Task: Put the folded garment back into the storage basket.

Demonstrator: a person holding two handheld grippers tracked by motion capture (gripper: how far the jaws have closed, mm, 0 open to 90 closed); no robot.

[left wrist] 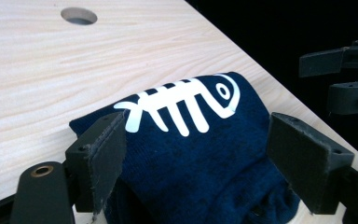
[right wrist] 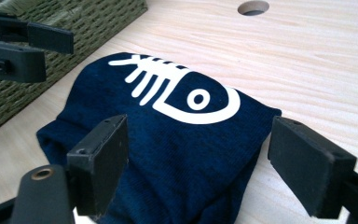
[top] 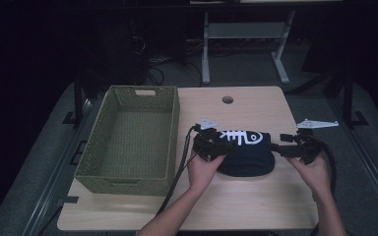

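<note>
From above, we see a folded navy cloth (top: 246, 153) with a white fish-bone print lying on the wooden table (top: 256, 206), just right of a green woven basket (top: 128, 140). The left gripper (top: 215, 146) sits at the cloth's left end, held by the left hand (top: 203, 169). The right gripper (top: 290, 147) is at the cloth's right end, in the right hand (top: 317, 172). A round hole (top: 227, 100) in the table lies beyond the cloth.

In the left gripper view, we look along the left gripper (left wrist: 209, 154) with its jaws spread wide, one on each side of the cloth (left wrist: 200, 163). The left pad touches the cloth's edge; the right pad stands clear of it. The fish-bone print (left wrist: 182, 105) faces up. The right gripper (left wrist: 349, 77) shows at the far right edge, and the hole (left wrist: 79, 16) sits at the top.

In the right gripper view, the right gripper (right wrist: 200, 158) is likewise spread, its jaws straddling the near end of the cloth (right wrist: 168, 144) without pinching it. The print (right wrist: 182, 91) lies ahead, the basket (right wrist: 74, 28) stands at upper left behind the left gripper (right wrist: 23, 44), and the hole (right wrist: 253, 7) is at the top.
</note>
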